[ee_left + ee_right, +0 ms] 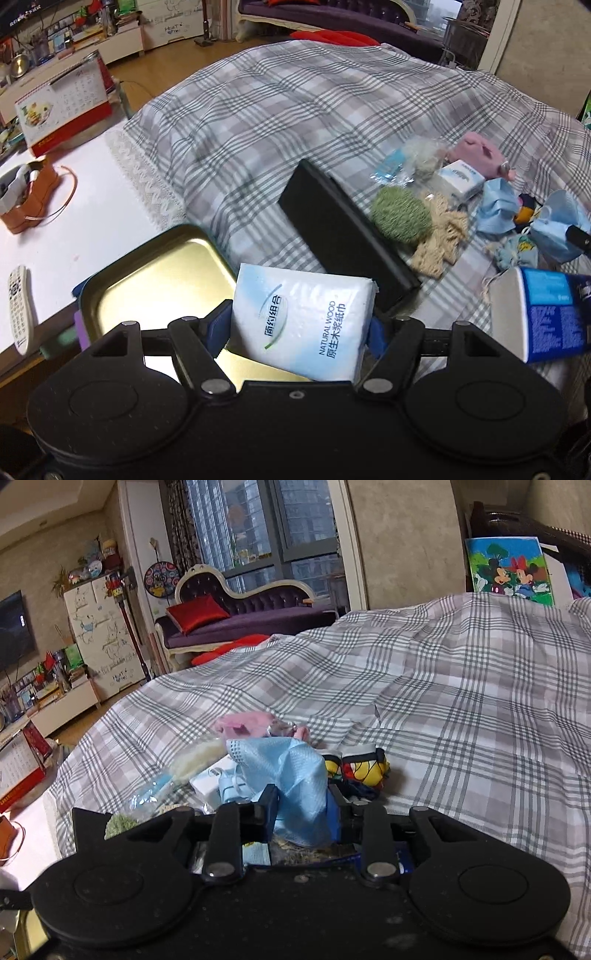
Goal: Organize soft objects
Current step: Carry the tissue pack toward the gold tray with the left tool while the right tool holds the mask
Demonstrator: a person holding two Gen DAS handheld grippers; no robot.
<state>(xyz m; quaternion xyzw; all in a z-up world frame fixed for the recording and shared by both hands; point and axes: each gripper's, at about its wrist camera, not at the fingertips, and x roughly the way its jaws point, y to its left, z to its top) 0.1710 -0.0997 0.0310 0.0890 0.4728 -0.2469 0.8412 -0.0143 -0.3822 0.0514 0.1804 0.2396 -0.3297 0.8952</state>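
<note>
My left gripper (299,325) is shut on a white and blue tissue pack (303,321) and holds it over the near right corner of an open gold tin (155,273). The tin's black lid (343,225) leans beside it on the plaid bedspread. My right gripper (303,812) is shut on a light blue face mask (291,775) above a pile of soft things. In the left wrist view the pile holds a green knitted ball (400,214), a beige crochet piece (441,236), another tissue pack (461,179), a pink plush (480,153) and blue masks (496,206).
A white table (85,221) at the left holds a remote (20,310), an orange leather holder (31,195) and a desk calendar (62,107). A blue tissue box (546,314) lies at the right. Yellow-red socks (358,768) lie beyond the mask. The plaid bedspread (461,720) stretches far and right.
</note>
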